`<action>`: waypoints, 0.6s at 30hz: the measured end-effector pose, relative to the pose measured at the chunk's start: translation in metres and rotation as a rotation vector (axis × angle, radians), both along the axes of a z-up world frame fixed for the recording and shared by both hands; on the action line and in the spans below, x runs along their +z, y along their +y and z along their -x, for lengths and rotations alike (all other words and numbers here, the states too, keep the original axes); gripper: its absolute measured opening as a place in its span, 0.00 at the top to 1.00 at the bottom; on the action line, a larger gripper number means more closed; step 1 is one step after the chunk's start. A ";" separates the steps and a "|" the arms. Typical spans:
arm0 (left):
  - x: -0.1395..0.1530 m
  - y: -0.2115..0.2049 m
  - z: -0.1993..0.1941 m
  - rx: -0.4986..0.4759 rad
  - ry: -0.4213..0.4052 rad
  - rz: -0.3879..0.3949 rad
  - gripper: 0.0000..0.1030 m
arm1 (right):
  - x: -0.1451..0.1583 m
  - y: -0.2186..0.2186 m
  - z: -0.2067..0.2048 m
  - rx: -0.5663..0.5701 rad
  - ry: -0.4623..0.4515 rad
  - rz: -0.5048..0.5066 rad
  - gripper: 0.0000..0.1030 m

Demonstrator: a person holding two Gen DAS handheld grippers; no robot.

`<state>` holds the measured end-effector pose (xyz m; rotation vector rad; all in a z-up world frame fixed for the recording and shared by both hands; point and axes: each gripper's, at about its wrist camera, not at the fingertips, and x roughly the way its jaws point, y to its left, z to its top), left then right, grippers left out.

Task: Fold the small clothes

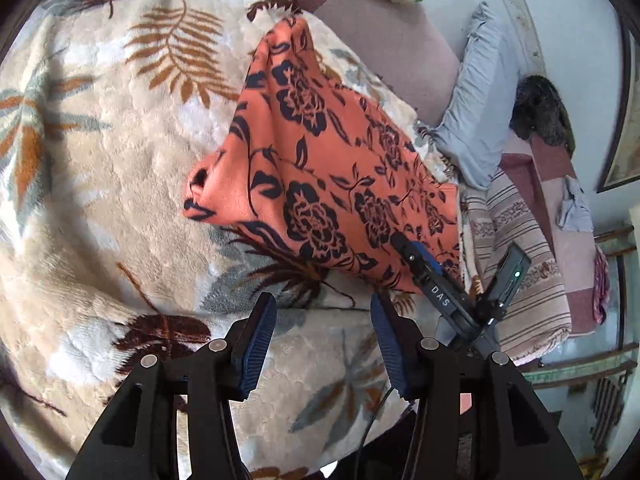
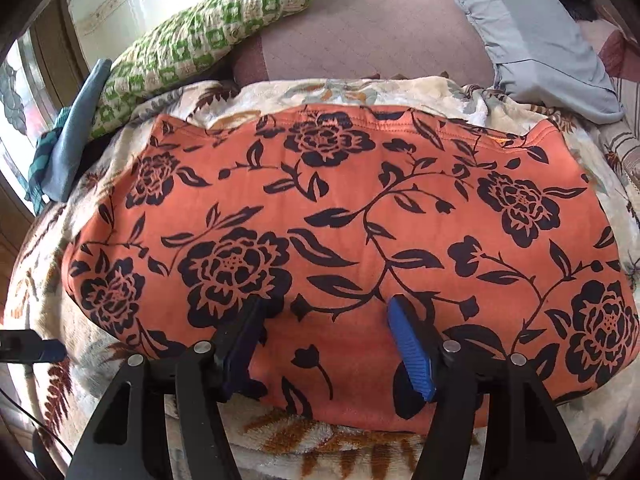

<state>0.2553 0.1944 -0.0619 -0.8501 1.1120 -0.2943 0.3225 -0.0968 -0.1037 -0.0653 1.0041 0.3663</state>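
An orange garment with a dark floral print (image 1: 320,168) lies flat on a cream leaf-patterned blanket (image 1: 100,160). It fills the right wrist view (image 2: 340,232). My left gripper (image 1: 324,312) is open and empty, above the blanket just short of the garment's near edge. My right gripper (image 2: 324,316) is open, its blue pads (image 2: 412,348) resting low over the garment's near edge with nothing between them. The right gripper also shows in the left wrist view (image 1: 416,256), at the garment's right corner.
A green-and-white patterned pillow (image 2: 192,36) and a blue cloth (image 2: 72,140) lie at the back left. A grey-blue pillow (image 2: 540,40) lies at the back right, a mauve cushion (image 2: 360,40) between them. A striped bedcover (image 1: 520,260) hangs off to the right.
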 end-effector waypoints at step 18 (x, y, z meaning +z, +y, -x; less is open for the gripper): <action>-0.020 0.033 -0.172 0.090 0.132 -0.130 0.39 | 0.023 -0.003 -0.022 0.020 -0.052 -0.031 0.37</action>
